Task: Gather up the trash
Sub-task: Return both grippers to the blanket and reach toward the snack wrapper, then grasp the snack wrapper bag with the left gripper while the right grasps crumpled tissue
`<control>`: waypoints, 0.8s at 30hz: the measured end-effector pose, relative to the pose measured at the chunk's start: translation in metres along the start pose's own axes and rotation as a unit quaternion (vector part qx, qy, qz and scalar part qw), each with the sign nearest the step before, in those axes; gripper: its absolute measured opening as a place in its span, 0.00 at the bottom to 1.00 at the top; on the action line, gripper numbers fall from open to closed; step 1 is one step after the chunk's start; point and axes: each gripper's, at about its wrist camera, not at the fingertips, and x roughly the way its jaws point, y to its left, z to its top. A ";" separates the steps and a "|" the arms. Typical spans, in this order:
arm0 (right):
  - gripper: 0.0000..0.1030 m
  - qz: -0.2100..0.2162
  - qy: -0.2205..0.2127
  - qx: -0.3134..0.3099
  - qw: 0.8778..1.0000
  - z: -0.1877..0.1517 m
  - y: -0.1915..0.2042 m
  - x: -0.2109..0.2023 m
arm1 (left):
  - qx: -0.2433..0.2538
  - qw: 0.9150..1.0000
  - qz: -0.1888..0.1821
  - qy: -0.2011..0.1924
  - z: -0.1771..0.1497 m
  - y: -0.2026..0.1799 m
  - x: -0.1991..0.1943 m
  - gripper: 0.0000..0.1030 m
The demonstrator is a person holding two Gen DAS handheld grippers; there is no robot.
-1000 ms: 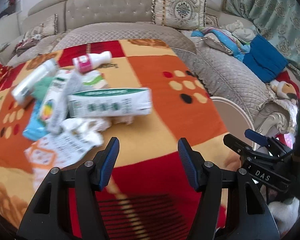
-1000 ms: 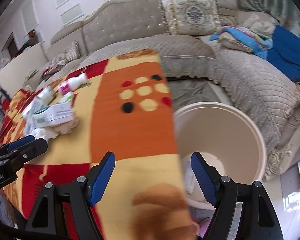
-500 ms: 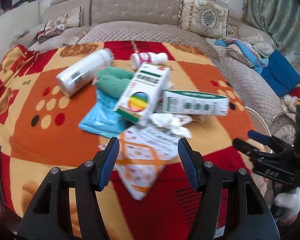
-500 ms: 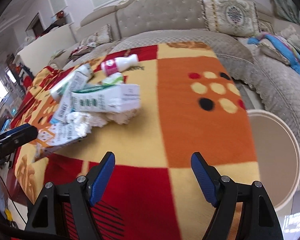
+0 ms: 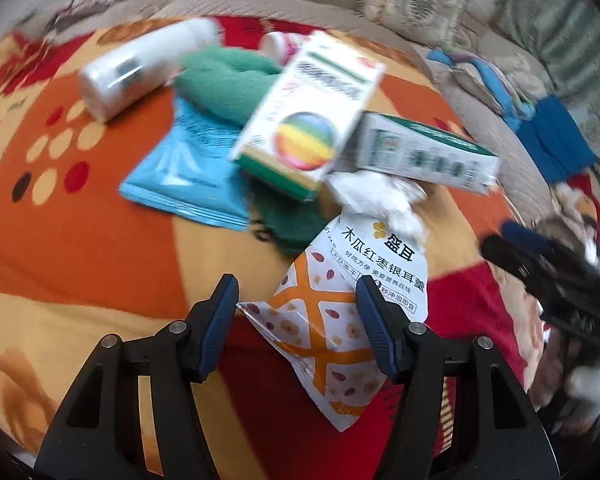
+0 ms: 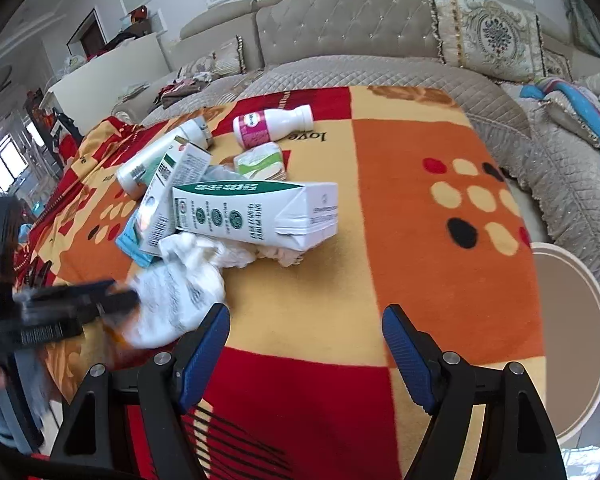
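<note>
Left hand-held gripper (image 5: 296, 312) released, jaws straddling the white-and-orange printed snack pouch (image 5: 340, 312) without pressing it. Right hand-held gripper (image 6: 306, 344) released, empty, above the orange-red patterned blanket (image 6: 440, 272). Trash pile sits mid-blanket; round beige bin (image 6: 596, 344) beside its right edge.

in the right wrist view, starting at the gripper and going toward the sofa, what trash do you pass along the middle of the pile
crumpled white tissue → long green-and-white carton → small green-and-white packet → pink-labelled white bottle, nearest the sofa.
</note>
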 end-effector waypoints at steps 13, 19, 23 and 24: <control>0.74 -0.011 -0.004 0.018 1.000 0.040 -0.015 0.022 | 0.067 0.995 -0.070 0.027 0.011 -0.034 0.013 0.60; 0.74 -0.065 -0.027 0.049 0.996 0.061 -0.045 0.019 | 0.116 0.986 -0.107 0.045 0.004 -0.055 0.008 0.60; 0.74 -0.033 -0.011 0.050 0.998 0.045 -0.049 0.013 | 0.118 0.986 -0.110 0.042 0.011 -0.058 0.012 0.61; 0.74 -0.026 -0.006 0.049 0.998 0.041 -0.050 0.012 | 0.119 0.986 -0.113 0.042 0.013 -0.060 0.013 0.63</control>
